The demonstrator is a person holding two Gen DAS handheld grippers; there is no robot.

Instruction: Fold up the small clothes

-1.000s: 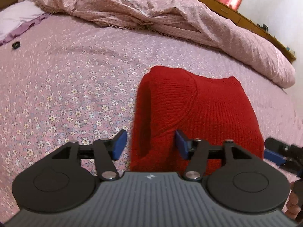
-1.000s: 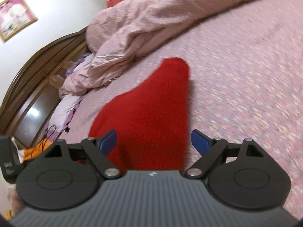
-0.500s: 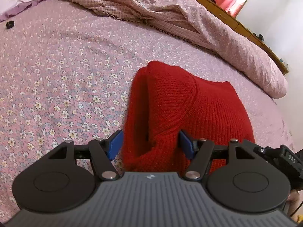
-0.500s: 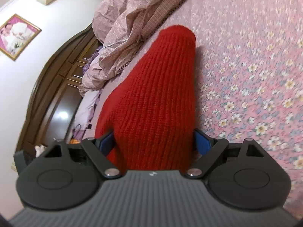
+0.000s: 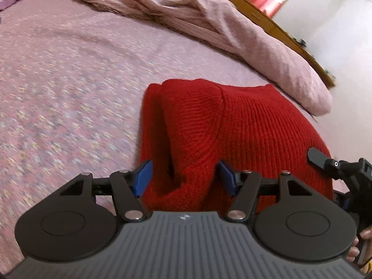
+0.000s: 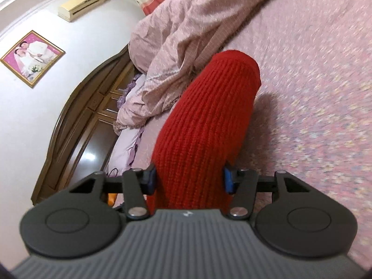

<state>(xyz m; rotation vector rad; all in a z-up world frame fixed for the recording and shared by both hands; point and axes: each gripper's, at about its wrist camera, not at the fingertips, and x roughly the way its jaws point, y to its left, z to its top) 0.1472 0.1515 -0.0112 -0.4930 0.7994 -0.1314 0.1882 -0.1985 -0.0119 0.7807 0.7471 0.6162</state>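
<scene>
A red knitted sweater (image 5: 244,125) lies folded on the floral pink bedspread (image 5: 69,81). My left gripper (image 5: 183,179) has its jaws around the sweater's near left edge, the blue pads (image 5: 144,177) pressing the bunched layers. My right gripper (image 6: 189,180) is shut on the sweater's (image 6: 209,121) other near edge and lifts it off the bed, so it hangs as a raised fold casting a shadow. The right gripper also shows at the right edge of the left wrist view (image 5: 325,162).
A crumpled pink duvet (image 5: 209,16) lies along the far side of the bed. A dark wooden headboard (image 6: 76,121) and pillows (image 6: 130,137) are at the left in the right wrist view. A framed photo (image 6: 31,58) hangs on the wall.
Both grippers have moved forward onto the sweater's near edge and narrowed onto it. The right one has raised its side off the bedspread.
</scene>
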